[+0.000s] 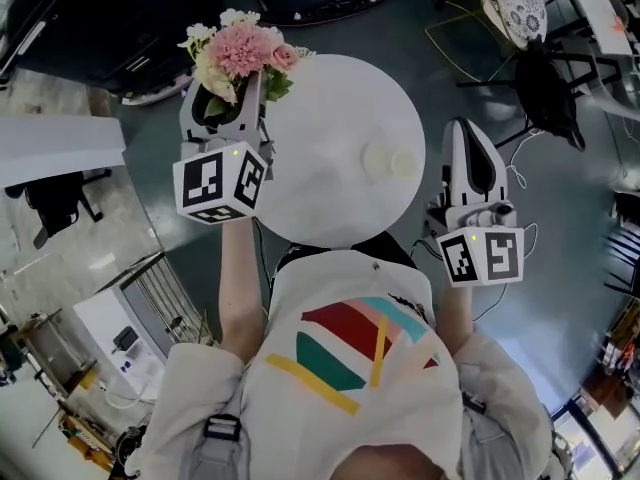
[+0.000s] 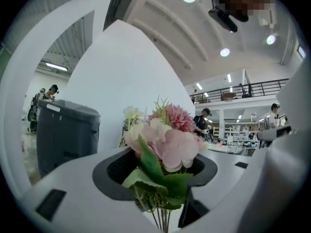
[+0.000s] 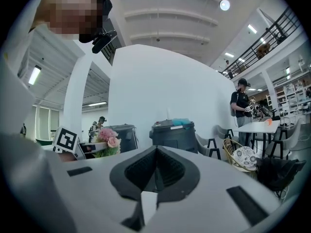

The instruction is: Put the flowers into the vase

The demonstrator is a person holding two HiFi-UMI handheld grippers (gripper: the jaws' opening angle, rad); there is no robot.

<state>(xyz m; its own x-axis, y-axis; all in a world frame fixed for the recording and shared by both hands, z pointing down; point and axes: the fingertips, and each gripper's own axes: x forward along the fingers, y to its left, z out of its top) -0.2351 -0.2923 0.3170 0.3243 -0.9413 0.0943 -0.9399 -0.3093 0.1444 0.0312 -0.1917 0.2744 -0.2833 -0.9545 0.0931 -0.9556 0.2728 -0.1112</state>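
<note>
A bunch of pink and cream flowers point(image 1: 240, 50) with green leaves stands out past the far left edge of the round white table point(image 1: 330, 198). My left gripper point(image 1: 228, 93) is shut on the stems. In the left gripper view the flowers point(image 2: 167, 140) rise from between the jaws of the left gripper point(image 2: 163, 181), and the stems run down out of sight. A white vase point(image 1: 390, 162) stands on the table's right half. My right gripper point(image 1: 468, 133) hovers just right of the table, shut and empty; in its own view the right gripper point(image 3: 155, 171) has its pads together.
A wicker chair with a patterned cushion point(image 1: 515, 3) and a black chair point(image 1: 550, 88) stand at the far right. Dark bins point(image 3: 172, 132) line a white wall. A white cart point(image 1: 120, 338) stands at the near left. People are at desks in the background.
</note>
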